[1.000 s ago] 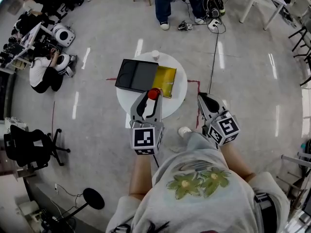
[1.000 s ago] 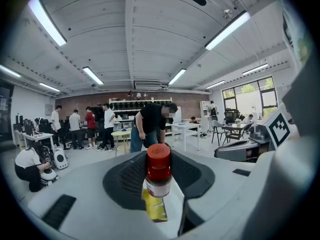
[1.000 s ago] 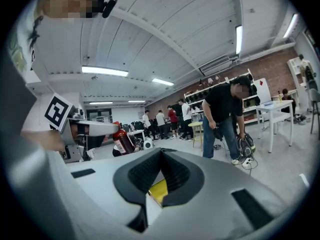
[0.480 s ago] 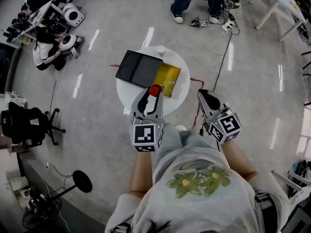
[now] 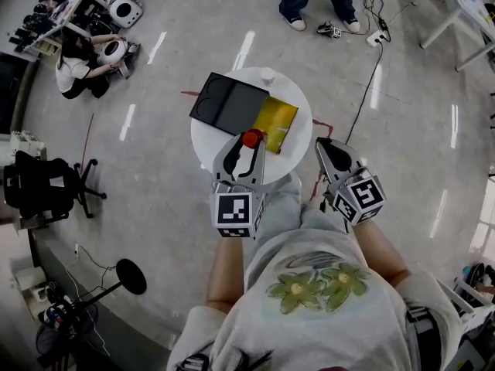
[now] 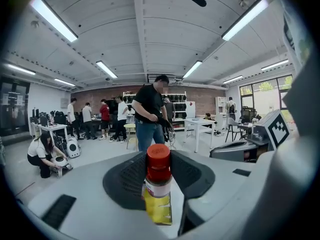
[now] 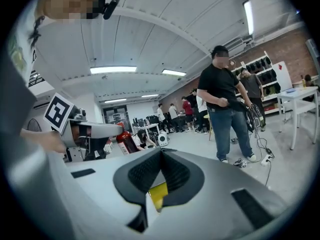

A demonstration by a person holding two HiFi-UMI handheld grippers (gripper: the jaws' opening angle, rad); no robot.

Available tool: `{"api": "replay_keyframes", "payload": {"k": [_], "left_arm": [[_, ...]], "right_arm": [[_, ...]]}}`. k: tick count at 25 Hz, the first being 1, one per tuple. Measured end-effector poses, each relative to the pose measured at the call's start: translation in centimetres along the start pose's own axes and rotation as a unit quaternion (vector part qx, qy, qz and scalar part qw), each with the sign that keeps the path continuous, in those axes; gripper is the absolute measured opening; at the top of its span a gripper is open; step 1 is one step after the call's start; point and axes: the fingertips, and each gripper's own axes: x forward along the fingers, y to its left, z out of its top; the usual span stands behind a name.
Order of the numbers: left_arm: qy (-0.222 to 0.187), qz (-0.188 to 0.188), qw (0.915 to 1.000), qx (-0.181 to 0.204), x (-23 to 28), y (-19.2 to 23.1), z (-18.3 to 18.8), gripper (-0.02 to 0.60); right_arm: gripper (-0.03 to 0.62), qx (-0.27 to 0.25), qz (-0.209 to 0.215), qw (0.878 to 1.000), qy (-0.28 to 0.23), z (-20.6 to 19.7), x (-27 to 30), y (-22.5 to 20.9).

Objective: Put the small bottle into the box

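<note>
The left gripper (image 5: pixel 246 151) is closed on the small bottle (image 5: pixel 251 138), which is pinched upright between the two dark pads, its red cap above them and its yellow contents below. The right gripper (image 5: pixel 328 150) is seen with its jaws brought together at the tips and nothing held between them; it is held over the floor just beside the right rim of the round white table (image 5: pixel 207 137). The bottle is carried over the near part of that table, just in front of the box (image 5: pixel 230 104), a flat black piece with a yellow part (image 5: pixel 277 122) adjoining its right side. Whether the bottle is above the yellow part's near corner or just short of it cannot be told. A small white object (image 5: pixel 267 74) is set at the table's far rim.
</note>
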Motion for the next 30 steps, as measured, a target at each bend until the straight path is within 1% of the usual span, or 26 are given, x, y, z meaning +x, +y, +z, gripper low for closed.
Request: {"api": "replay_keyframes", "payload": {"k": [7,15,25,30], "left_arm": [[0.009,-0.008,0.9999,0.000,2.5,1.0,-0.8,0.144],[0.025,-0.016,0.9996,-0.007,3.7,2.6,-2.1,0.144],[0.041,-0.026,0.9987,-0.014,5.8,3.2,-3.7,0.144],[0.055,-0.032,0.9980,-0.002,6.9,3.3,-5.2,0.144]], "right_arm": [[-0.002,0.005,-0.003,1.000,0.005,0.0,2.1,-1.2],[-0.002,-0.002,0.001,1.000,0.015,0.7,4.8,-1.2],[-0.002,0.002,0.007,0.999,0.033,0.1,7.0,-1.4],[-0.002,0.003,0.007,0.999,0.040,-0.4,7.6,-1.8]]}}
